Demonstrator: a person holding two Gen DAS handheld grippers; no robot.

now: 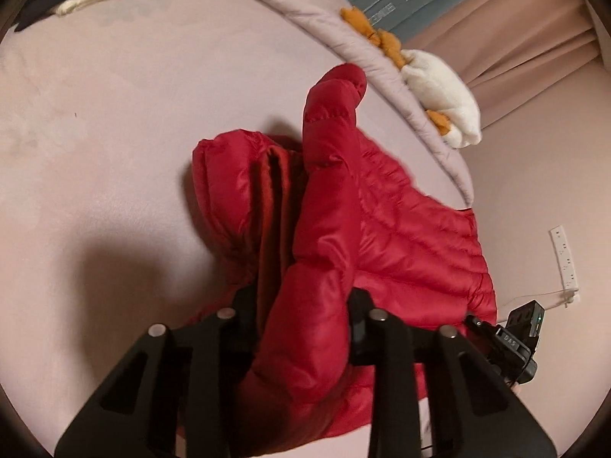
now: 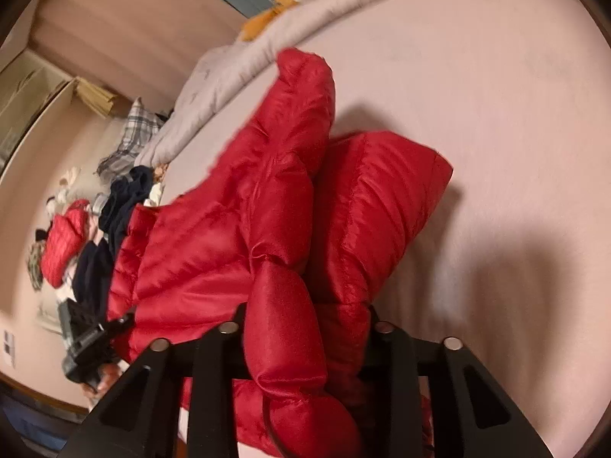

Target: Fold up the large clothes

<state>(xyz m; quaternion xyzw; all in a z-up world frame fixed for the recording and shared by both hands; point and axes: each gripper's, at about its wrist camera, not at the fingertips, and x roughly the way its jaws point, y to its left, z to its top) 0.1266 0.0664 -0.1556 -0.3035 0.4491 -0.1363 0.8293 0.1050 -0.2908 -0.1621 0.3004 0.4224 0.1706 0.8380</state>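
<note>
Red puffer jacket (image 1: pixel 385 225) lies on the pink bed (image 1: pixel 114 133), its long axis running away from both cameras, one sleeve (image 1: pixel 336 114) pointing toward the far bed edge. Left gripper (image 1: pixel 305 328) and right gripper (image 2: pixel 305 336) each have jaws clamped on jacket fabric.

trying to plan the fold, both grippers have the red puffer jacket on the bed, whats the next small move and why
Probably carry the gripped part across and lay it flat: the left hand-held gripper and right hand-held gripper each pinch the red puffer jacket, which is bunched on the bed with one sleeve sticking up.
</note>
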